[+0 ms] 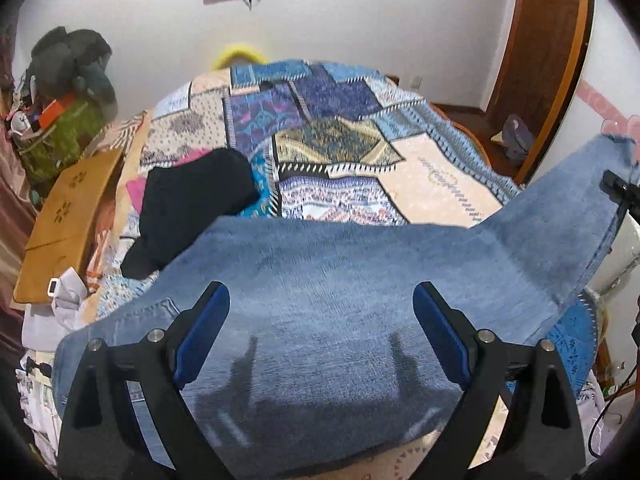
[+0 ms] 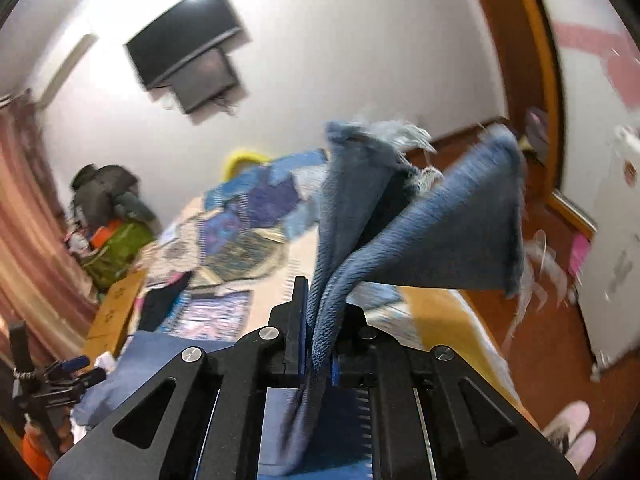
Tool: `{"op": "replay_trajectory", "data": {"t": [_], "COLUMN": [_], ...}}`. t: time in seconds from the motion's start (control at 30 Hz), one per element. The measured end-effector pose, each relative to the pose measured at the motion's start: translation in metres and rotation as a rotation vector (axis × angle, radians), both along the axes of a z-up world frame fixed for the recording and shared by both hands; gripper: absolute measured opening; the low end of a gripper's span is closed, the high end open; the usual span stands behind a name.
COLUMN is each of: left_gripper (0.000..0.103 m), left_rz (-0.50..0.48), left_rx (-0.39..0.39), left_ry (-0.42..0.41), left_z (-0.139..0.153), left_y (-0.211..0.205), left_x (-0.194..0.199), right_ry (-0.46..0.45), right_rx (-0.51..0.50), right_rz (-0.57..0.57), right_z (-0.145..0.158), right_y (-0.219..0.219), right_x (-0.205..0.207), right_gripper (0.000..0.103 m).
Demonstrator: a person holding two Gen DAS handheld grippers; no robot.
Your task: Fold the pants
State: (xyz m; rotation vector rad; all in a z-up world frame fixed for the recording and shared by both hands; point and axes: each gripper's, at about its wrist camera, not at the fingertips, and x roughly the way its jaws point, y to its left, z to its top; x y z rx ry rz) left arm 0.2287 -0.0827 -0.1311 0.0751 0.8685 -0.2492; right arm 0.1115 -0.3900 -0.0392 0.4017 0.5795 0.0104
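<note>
Blue denim pants [image 1: 340, 300] lie across the near part of the bed, one leg lifted up to the right. My left gripper [image 1: 322, 300] is open, its blue pads [image 1: 200, 340] spread wide just above the denim, holding nothing. My right gripper [image 2: 318, 312] is shut on the frayed leg hems of the pants [image 2: 420, 232] and holds them raised in the air above the bed; it also shows at the right edge of the left wrist view [image 1: 618, 190]. The left gripper shows at the lower left of the right wrist view [image 2: 76, 368].
A patchwork bedspread [image 1: 340, 136] covers the bed. A black garment [image 1: 196, 200] lies at the left with a tan box [image 1: 68, 216]. A pile of bags [image 1: 68, 92] stands at the far left. A door frame [image 1: 548, 60] and wooden floor are at the right.
</note>
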Motion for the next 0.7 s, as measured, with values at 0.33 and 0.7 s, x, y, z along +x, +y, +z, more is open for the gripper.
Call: {"op": "replay_trajectory", "data": {"t": [0.33, 0.7], "left_gripper": [0.098, 0.098], "left_rz": [0.028, 0.085], "left_rx": [-0.060, -0.095], "left_ry": [-0.056, -0.034], "left_z": [0.019, 0.015], "left_y": [0.027, 0.057], "left_x": [-0.015, -0.021], "right_ry": [-0.050, 0.089], "right_rx": [-0.016, -0.061], "right_rz": [0.217, 0.467], "right_z": [0.003, -0.052], "right_y": [0.084, 0.170], "right_x": [0.037, 0.063], "right_gripper": [0.007, 0.008]}}
